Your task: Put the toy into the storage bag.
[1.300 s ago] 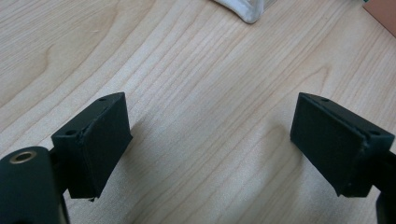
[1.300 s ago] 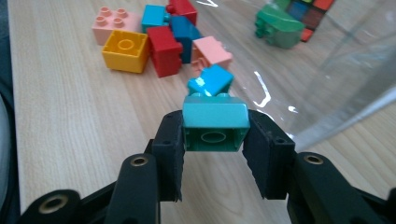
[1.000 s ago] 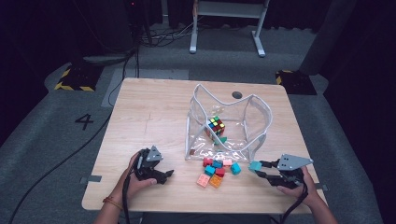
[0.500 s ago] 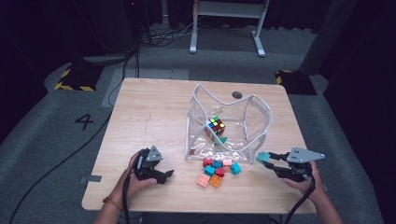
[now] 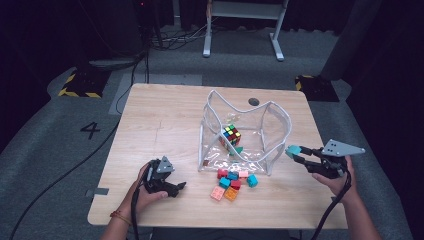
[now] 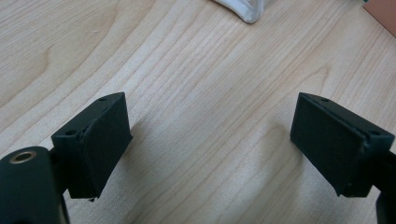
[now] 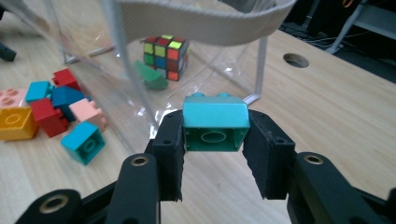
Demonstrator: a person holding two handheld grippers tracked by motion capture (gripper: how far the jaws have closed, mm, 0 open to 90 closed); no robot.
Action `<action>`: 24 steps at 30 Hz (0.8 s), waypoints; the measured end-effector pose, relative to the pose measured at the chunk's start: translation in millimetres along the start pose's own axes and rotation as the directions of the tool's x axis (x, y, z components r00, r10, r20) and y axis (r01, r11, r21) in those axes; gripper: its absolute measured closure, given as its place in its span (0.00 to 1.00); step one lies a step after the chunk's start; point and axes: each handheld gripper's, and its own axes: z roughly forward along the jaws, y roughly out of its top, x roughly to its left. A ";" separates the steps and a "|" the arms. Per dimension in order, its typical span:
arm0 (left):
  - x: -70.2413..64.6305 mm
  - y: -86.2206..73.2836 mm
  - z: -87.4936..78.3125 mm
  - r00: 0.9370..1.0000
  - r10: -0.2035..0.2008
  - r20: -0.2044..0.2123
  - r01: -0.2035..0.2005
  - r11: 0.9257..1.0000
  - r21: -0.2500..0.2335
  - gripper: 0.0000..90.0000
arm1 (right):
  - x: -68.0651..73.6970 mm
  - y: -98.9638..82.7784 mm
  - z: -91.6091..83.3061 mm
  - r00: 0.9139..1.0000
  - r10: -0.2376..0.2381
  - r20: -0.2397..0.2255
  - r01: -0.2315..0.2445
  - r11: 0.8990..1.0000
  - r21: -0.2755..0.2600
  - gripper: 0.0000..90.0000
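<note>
My right gripper (image 5: 296, 151) (image 7: 215, 140) is shut on a teal brick (image 7: 215, 122) (image 5: 293, 149), held above the table just right of a clear plastic bag (image 5: 242, 131) with a white rim. Inside the bag lie a colour cube (image 5: 231, 135) (image 7: 166, 55) and a green piece (image 7: 150, 77). A pile of loose bricks (image 5: 231, 181) in red, blue, pink, orange and teal lies in front of the bag. My left gripper (image 5: 177, 188) (image 6: 210, 140) rests open on the wood at the front left, with nothing between its fingers (image 6: 100, 140).
The wooden table (image 5: 165, 120) has a round hole (image 5: 254, 101) near its far edge behind the bag. Bare wood spreads across the left half. A white-legged frame (image 5: 242, 30) and cables lie on the grey floor beyond.
My right gripper has lifted the teal brick up and to the right, away from the brick pile, level with the bag's right side. The left gripper has stayed put.
</note>
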 end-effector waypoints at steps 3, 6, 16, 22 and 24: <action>-0.1 0.0 0.1 1.000 -0.002 0.003 0.002 1.000 0.000 0.14 | -5.7 7.1 -0.2 1.000 0.001 0.018 -0.001 1.000 0.003 0.66; -0.1 0.0 0.1 1.000 -0.002 0.003 0.002 1.000 0.000 0.14 | -10.3 14.2 -2.4 1.000 -0.009 0.027 0.009 1.000 -0.001 0.66; 0.0 0.0 0.0 1.000 -0.001 0.001 0.001 1.000 0.000 0.14 | -24.5 47.5 -14.8 0.998 -0.024 0.061 0.026 0.999 -0.038 0.66; -0.1 0.0 0.1 1.000 -0.002 0.003 0.002 1.000 0.000 0.14 | -28.7 67.9 -16.8 0.997 -0.046 0.065 0.049 0.998 -0.049 0.66; -0.1 0.0 0.1 1.000 -0.002 0.002 0.002 1.000 0.000 0.14 | -30.0 74.8 -16.6 0.996 -0.061 0.068 0.065 0.997 -0.048 0.66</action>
